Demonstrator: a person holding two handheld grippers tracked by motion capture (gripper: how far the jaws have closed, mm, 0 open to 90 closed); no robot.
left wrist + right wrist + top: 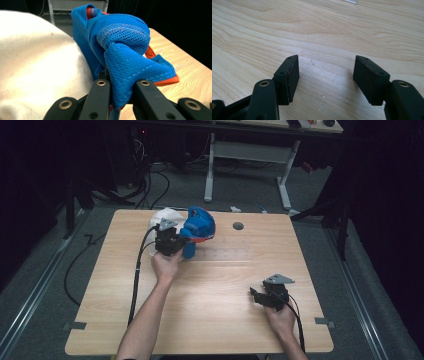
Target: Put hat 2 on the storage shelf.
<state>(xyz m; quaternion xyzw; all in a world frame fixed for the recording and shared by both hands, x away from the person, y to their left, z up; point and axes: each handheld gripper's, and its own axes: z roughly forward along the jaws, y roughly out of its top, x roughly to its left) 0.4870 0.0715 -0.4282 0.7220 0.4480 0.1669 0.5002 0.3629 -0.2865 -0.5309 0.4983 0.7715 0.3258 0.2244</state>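
A blue mesh fabric piece with orange lining (pixel 199 227) (pixel 125 47) is bunched up at the back of the wooden table (pixel 210 285). My left gripper (pixel 172 242) (pixel 121 86) is shut on a fold of this blue fabric and holds it slightly off the table. A white cloth (pixel 162 217) (pixel 37 72) lies just left of the blue piece, touching it. My right gripper (pixel 256 296) (pixel 327 75) rests low over bare wood near the table's front right, open, with nothing between its pads (pixel 292 77).
A round grommet hole (pixel 238 226) sits in the table behind the blue fabric. A white-legged desk (pixel 247 165) stands on the floor beyond the far edge. Cables (pixel 137 270) trail off the table's left side.
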